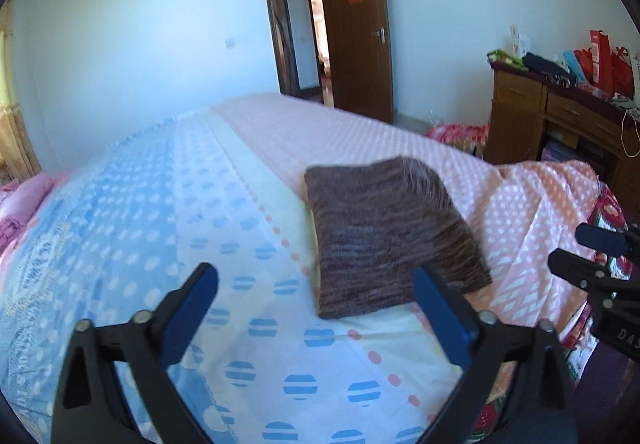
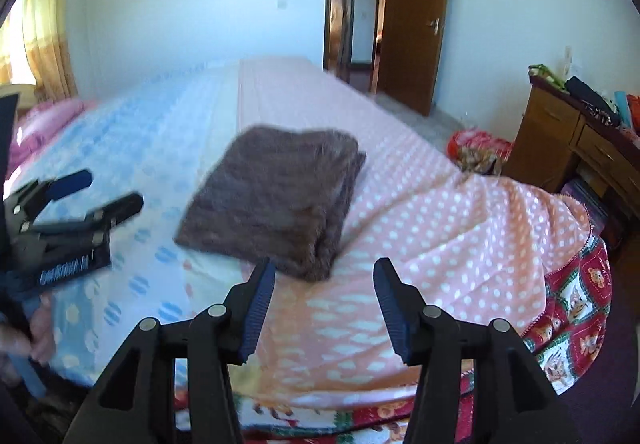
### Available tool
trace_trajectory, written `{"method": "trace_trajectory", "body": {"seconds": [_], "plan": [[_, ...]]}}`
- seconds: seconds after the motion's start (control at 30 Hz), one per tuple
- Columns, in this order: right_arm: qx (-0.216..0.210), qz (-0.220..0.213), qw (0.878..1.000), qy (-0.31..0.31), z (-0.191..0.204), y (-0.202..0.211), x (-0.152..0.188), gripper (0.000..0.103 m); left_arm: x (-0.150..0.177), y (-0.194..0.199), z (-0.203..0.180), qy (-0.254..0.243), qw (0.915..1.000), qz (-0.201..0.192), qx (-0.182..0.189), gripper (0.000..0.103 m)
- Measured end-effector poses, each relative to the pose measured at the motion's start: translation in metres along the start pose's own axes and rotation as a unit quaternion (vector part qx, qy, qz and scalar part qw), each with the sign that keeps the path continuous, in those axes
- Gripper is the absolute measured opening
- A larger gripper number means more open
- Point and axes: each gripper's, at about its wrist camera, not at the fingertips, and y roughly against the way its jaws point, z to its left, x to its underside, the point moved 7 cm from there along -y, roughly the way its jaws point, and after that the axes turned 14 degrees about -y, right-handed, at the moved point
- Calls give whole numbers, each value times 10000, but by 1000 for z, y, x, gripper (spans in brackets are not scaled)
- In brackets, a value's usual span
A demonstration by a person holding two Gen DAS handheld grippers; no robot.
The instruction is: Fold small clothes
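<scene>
Nearest, left gripper (image 1: 316, 284) spread wide, nothing between its blue pads. Right gripper (image 2: 324, 280) parted about halfway, also empty. Just beyond both, folded brown knit (image 1: 390, 228) lying flat on the bed (image 1: 168, 204), across the seam between blue and pink spotted covers, clear of either claw. Further right, wooden desk (image 1: 532, 112) heaped with red bags and dark cloth; drawers shut, contents unseen. Farthest, open door (image 1: 360, 28). Only in the right view: a hand (image 2: 36, 328) on the left tool's grip, yellow curtain (image 2: 44, 16).
</scene>
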Motion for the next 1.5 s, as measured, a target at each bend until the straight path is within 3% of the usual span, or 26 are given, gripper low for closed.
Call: {"method": "trace_trajectory", "body": {"seconds": [0.1,0.27,0.33,0.5,0.9,1.13,1.5], "plan": [[-81,-221,9997,-63,6,13,-8,54,-11,19,2,-34,9994,-256,-222,103],[-171,-539,9983,-120,13,31,-18,57,-23,46,2,85,9980,-621,-61,103],[-194,-672,9973,-218,14,41,-23,67,-26,53,3,96,9976,-678,-51,103],[-306,-914,9948,-334,19,62,-32,67,-30,67,7,108,9965,-782,-260,103],[-315,-1614,9864,53,37,112,-44,72,-39,97,8,280,9927,-1118,-360,103],[-331,-1726,9843,190,45,115,-41,72,-40,100,9,248,9917,-1116,-589,103],[-366,-1630,9859,-3,37,109,-41,72,-37,98,7,229,9922,-1053,-631,103]]}}
